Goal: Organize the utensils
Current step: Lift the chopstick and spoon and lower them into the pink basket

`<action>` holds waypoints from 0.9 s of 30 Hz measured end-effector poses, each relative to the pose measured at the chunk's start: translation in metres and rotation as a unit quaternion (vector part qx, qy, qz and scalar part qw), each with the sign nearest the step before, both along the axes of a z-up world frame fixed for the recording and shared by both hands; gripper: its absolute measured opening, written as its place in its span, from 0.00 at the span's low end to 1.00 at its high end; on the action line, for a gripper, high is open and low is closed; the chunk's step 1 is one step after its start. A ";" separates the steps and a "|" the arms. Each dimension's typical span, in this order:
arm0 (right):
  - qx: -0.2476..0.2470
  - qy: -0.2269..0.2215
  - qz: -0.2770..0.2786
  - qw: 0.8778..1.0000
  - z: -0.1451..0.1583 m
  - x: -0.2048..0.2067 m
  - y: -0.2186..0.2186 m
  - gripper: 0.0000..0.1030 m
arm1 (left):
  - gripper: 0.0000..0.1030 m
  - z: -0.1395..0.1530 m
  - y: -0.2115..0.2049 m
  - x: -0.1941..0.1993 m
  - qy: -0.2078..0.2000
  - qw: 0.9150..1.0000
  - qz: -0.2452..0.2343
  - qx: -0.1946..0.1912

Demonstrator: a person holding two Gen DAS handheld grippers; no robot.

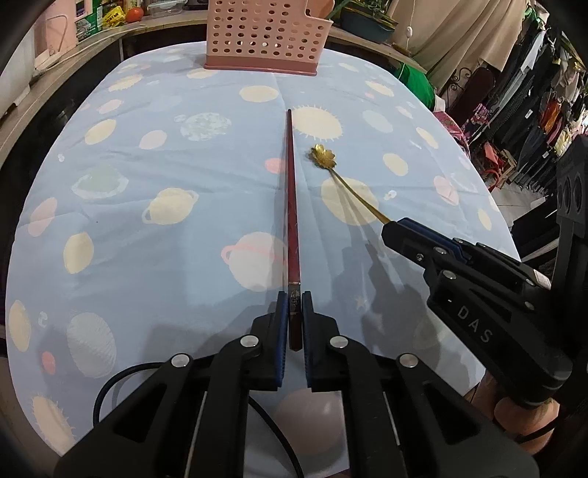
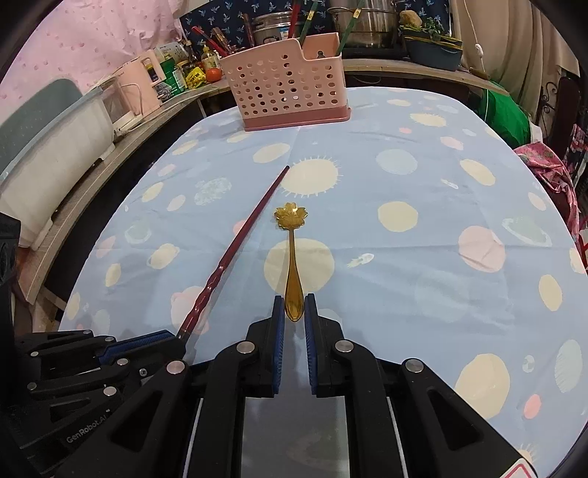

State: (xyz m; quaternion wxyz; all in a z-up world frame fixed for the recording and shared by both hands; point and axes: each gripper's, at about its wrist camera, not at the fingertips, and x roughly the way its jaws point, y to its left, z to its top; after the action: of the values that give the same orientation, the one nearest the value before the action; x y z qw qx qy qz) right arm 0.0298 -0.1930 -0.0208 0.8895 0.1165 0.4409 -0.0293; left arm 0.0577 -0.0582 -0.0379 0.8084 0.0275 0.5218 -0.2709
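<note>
Two hand-held grippers over a table covered by a light blue cloth [image 1: 147, 154] with planets and suns printed on it.

Left gripper [image 1: 294, 305]: jaws together, clamped on the thick end of a dark red chopstick [image 1: 289, 191]. Blue pads [image 1: 282, 331] pressing on both sides of it. Chopstick reaching forward from the jaws across the cloth, thin tip pointing toward the basket, with a shadow on the cloth near the held end. Not possible to tell if the far tip touches the cloth or stands a little above it. In the right wrist view, same chopstick [image 2: 242, 239] coming out of the left gripper [image 2: 172, 336] at the lower left and running diagonally up to the middle.

Right gripper [image 2: 294, 305]: jaws nearly together, clamped on the wide handle end of a gold spoon [image 2: 292, 250]. Flower-shaped bowl of the spoon at the far end, just beside the chopstick, on its right, apparently apart from it. In the left wrist view, right gripper [image 1: 391, 228] entering from the right side, with the thin gold handle going out of its tip and the spoon [image 1: 323, 154] bowl just beside the chopstick.

Pink basket [image 2: 286, 84] with round holes at the far edge of the table, standing upright, well apart from both grippers. Several chopsticks [image 2: 307, 25] standing inside it, red and green. Same basket [image 1: 264, 36] in the left wrist view, top cut off by the frame.

Behind the table, a wooden counter [image 2: 121, 143] with bottles, boxes and metal pots. Clothes [image 1: 544, 103] hanging on the right side.
</note>
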 end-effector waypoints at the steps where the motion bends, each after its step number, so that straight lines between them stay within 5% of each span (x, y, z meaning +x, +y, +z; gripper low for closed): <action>1: 0.000 -0.003 0.000 1.000 0.002 0.000 -0.001 0.10 | 0.07 0.005 0.001 0.000 -0.002 1.000 0.001 -0.003; 27: -0.003 -0.107 -0.022 0.994 0.088 0.056 -0.035 0.01 | 0.07 0.154 0.014 0.085 -0.133 0.985 0.081 -0.079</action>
State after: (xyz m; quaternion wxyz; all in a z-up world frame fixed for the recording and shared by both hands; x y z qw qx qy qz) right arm 0.0853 -0.2280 0.0668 0.9309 0.1262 0.3407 -0.0380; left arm 0.1428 -0.0444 0.1164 0.8895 -0.0429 0.3870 -0.2392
